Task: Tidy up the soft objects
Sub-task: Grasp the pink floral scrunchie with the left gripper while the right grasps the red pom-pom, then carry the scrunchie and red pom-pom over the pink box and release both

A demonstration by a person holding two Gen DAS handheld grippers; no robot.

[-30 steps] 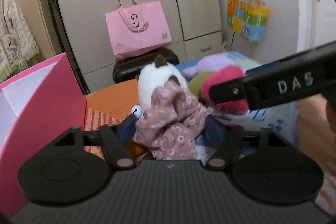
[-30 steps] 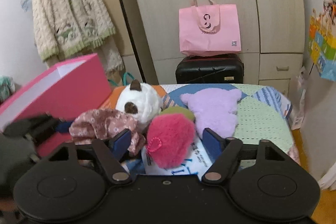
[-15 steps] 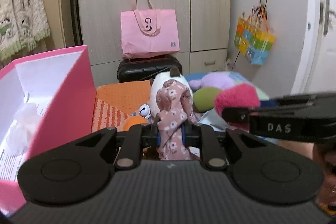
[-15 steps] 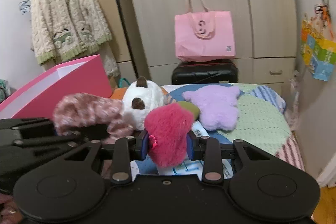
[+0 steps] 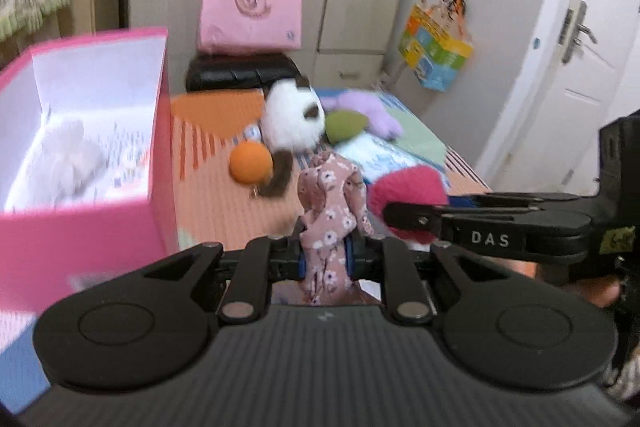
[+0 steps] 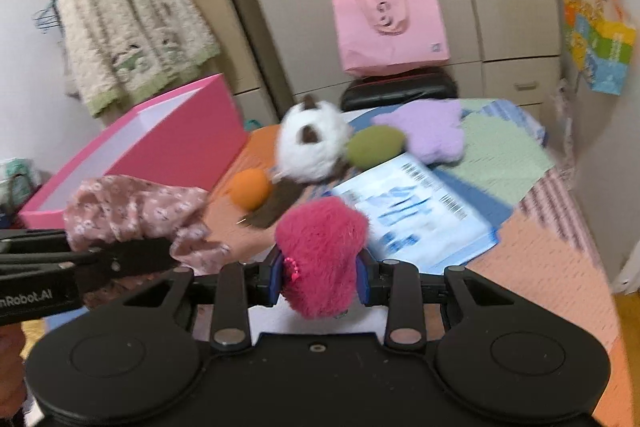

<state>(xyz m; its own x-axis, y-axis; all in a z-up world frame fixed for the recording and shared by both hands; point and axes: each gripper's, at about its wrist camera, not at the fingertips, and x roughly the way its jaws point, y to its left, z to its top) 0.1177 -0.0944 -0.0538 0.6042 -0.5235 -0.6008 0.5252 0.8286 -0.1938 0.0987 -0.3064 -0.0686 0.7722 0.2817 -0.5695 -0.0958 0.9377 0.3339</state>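
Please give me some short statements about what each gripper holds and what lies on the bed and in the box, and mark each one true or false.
1. The left gripper is shut on the pink floral fabric piece. True.
2. The right gripper is open and holds nothing. False: it is shut on the fluffy magenta plush.
3. The open pink cardboard box has a white fluffy item inside. True.
4. The round orange ball lies inside the box. False: it lies on the bed cover, beside the white round plush with brown patches.
5. The lilac plush lies on the bed. True.
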